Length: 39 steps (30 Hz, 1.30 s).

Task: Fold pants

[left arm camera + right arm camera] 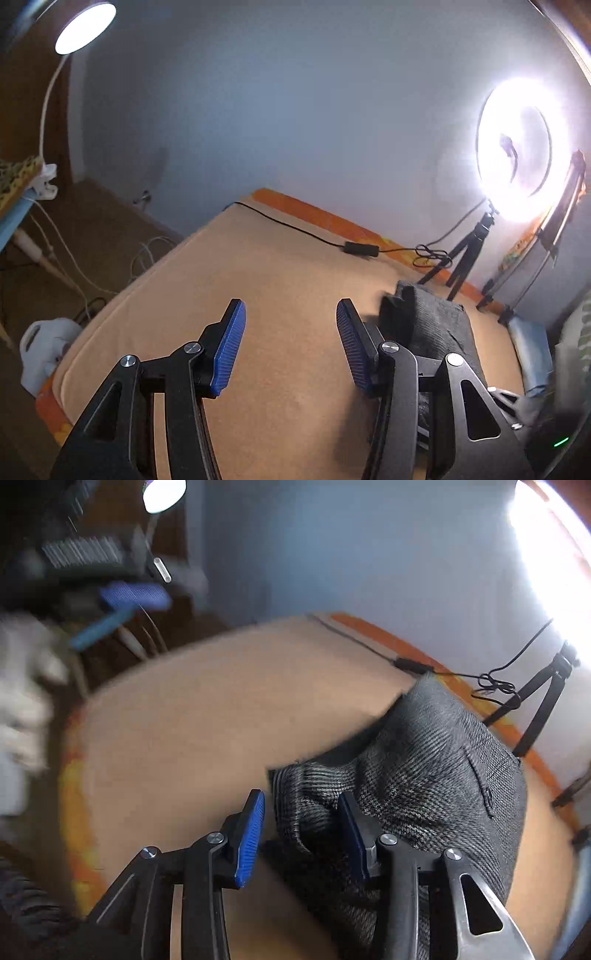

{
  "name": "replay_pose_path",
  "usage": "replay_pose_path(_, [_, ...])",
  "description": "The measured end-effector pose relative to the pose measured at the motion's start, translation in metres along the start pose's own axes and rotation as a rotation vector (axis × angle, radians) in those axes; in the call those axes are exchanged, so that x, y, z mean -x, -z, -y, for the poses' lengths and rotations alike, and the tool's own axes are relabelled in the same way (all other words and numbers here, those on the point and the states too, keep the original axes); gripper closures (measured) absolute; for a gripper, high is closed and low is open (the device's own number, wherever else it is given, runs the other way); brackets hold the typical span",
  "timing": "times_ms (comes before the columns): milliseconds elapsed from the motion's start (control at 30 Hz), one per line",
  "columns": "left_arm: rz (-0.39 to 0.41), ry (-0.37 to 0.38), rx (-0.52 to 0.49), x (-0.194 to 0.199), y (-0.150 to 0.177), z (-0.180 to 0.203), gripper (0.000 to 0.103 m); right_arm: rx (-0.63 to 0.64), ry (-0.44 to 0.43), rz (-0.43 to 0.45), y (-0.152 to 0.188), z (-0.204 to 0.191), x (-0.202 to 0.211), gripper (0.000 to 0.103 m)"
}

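The dark grey woven pants lie folded in a thick bundle on the tan bed cover, at the right side. My right gripper is open, its blue pads on either side of the bundle's near left edge, with cloth between the jaws. In the left wrist view the pants lie just right of my left gripper, which is open and empty above the bare tan cover. The left gripper shows blurred at the top left of the right wrist view.
A lit ring light on a black tripod stands at the far right by the wall. A black cable with an inline box runs along the bed's far edge. A clip lamp, white cables and a white bag are off the bed's left side.
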<state>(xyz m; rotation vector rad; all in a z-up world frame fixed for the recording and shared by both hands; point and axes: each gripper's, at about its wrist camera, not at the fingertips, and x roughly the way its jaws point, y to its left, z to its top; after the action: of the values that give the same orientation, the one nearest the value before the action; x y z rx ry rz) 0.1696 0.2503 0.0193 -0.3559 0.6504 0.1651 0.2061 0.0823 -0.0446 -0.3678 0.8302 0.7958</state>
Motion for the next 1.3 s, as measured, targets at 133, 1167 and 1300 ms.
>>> replay_pose_path(133, [-0.034,0.056,-0.054,-0.002,0.012,0.026,0.053,-0.106,-0.115,0.098,0.009,0.027,0.046,0.053])
replay_pose_path(1167, [-0.217,0.142,-0.232,-0.068,0.053,0.102,0.039,-0.353,-0.080,0.019,-0.006,0.166,-0.030,0.045])
replay_pose_path(1300, [-0.223,0.218,-0.158,-0.078,0.030,0.105,0.034,-0.445,-0.049,0.063,0.011,0.192,-0.011,0.031])
